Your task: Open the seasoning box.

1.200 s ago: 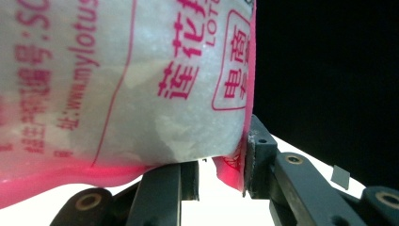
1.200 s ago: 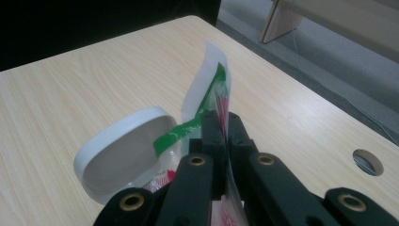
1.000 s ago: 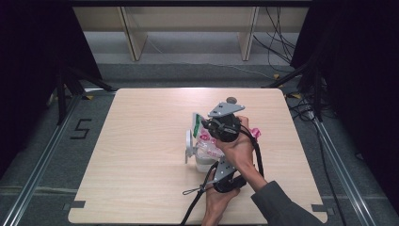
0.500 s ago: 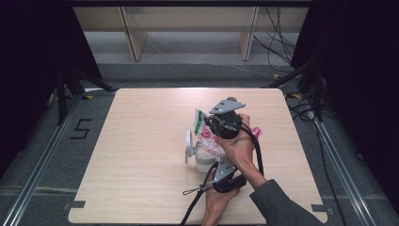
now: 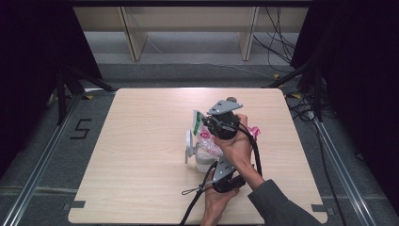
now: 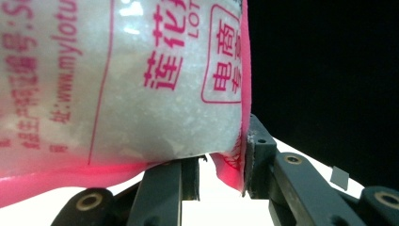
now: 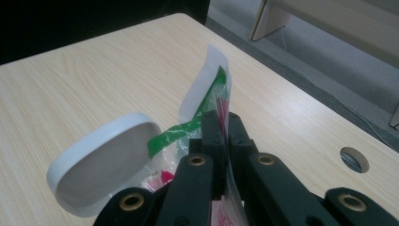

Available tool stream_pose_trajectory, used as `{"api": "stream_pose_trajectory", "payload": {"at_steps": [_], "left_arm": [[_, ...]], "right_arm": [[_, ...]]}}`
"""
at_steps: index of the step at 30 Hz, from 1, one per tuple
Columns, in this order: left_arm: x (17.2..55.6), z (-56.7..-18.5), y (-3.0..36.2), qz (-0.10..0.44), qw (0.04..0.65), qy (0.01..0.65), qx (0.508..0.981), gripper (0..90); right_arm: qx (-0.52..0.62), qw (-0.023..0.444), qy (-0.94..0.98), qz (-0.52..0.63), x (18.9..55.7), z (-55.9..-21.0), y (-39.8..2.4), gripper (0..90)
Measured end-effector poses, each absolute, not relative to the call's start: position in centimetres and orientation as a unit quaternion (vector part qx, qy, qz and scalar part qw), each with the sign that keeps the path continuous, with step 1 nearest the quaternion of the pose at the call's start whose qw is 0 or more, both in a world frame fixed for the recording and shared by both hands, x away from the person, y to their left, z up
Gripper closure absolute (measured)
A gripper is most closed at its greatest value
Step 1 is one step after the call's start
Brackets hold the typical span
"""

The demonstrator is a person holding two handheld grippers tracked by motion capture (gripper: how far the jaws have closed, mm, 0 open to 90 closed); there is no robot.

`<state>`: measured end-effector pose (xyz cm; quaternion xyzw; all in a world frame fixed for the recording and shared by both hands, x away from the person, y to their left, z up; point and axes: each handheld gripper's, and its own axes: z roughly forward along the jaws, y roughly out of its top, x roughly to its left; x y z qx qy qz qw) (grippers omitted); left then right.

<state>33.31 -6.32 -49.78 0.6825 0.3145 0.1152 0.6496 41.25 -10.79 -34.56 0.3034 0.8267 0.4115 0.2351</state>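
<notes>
The right tool (image 5: 207, 123) is pressed together on the top edge of the clear pink-printed bag (image 6: 141, 89) — its green-and-white strip (image 7: 207, 94) stands up just past the tips. The left tool (image 5: 221, 175), nearer the person, pinches the bag's lower pink seam between its jaws. The bag hangs over a white container (image 5: 202, 160) near the middle of the surface (image 5: 141, 141) — its white lid (image 7: 101, 165) stands open at the left.
</notes>
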Motion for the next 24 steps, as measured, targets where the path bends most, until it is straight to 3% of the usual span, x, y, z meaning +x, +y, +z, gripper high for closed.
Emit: {"api": "stream_pose_trajectory", "payload": {"at_steps": [24], "left_arm": [[33.27, -49.69, -6.22, 0.117, 0.651, 0.313, 0.682, 71.7]], "right_arm": [[0.303, 0.237, 0.828, 0.408, 41.19, -34.74, -10.36, 90.0]]}}
